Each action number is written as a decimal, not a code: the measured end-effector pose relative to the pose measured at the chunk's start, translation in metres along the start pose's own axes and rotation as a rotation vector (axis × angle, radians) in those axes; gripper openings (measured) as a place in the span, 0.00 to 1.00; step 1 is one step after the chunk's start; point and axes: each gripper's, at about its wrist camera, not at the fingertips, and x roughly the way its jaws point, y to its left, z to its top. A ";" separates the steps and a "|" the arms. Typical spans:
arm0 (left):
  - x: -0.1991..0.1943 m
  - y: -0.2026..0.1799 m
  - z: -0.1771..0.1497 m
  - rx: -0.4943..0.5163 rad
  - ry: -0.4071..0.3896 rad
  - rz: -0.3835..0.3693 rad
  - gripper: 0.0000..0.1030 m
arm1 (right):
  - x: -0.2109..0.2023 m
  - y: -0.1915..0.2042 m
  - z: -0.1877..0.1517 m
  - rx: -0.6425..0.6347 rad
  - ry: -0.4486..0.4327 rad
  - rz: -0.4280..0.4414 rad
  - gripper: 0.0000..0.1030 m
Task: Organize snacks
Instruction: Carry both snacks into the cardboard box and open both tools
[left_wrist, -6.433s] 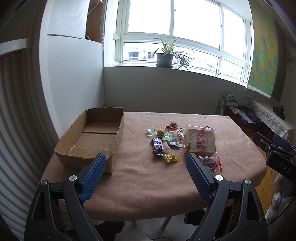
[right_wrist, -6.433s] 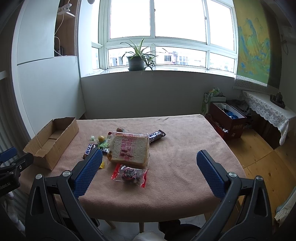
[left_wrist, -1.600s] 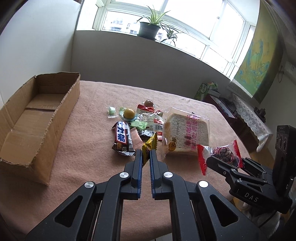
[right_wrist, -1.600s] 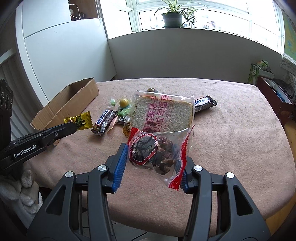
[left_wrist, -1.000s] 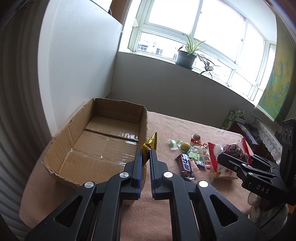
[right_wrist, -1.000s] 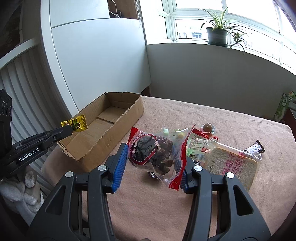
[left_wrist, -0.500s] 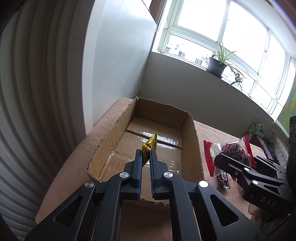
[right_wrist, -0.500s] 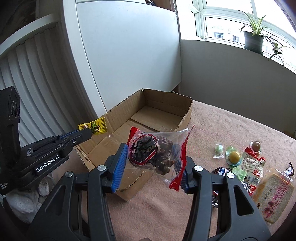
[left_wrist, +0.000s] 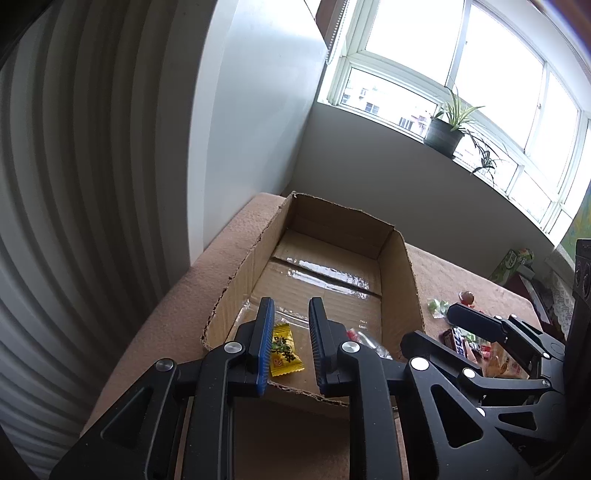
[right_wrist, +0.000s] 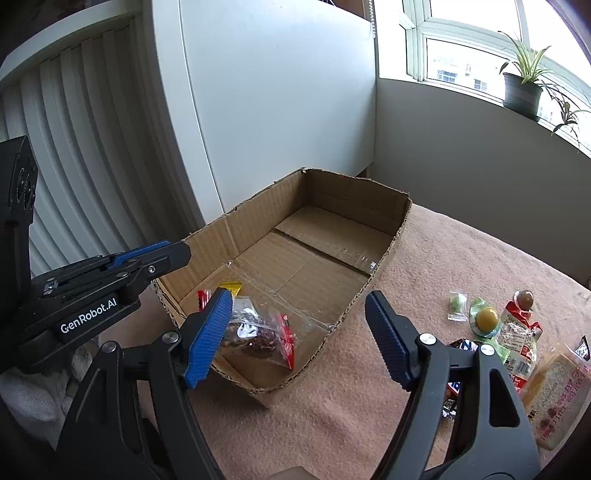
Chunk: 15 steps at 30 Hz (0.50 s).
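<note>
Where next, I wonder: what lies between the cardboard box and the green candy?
Only bare tablecloth lies between the cardboard box and the green candy, seen in the right wrist view.

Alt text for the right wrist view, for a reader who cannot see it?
The right claw stands open over the near end of a cardboard box, where a clear red-edged snack bag and a yellow candy lie. The left claw reaches in from the left over the box's rim. More snacks lie on the tan tablecloth to the right.
</note>
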 end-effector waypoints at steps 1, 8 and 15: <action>-0.001 0.000 0.000 -0.003 -0.002 0.001 0.17 | -0.002 -0.001 -0.001 0.001 -0.001 -0.002 0.75; -0.007 -0.008 0.000 0.005 -0.012 -0.003 0.31 | -0.024 -0.014 -0.007 0.024 -0.021 -0.020 0.84; -0.020 -0.027 -0.004 0.037 -0.033 -0.014 0.47 | -0.056 -0.035 -0.018 0.060 -0.048 -0.054 0.93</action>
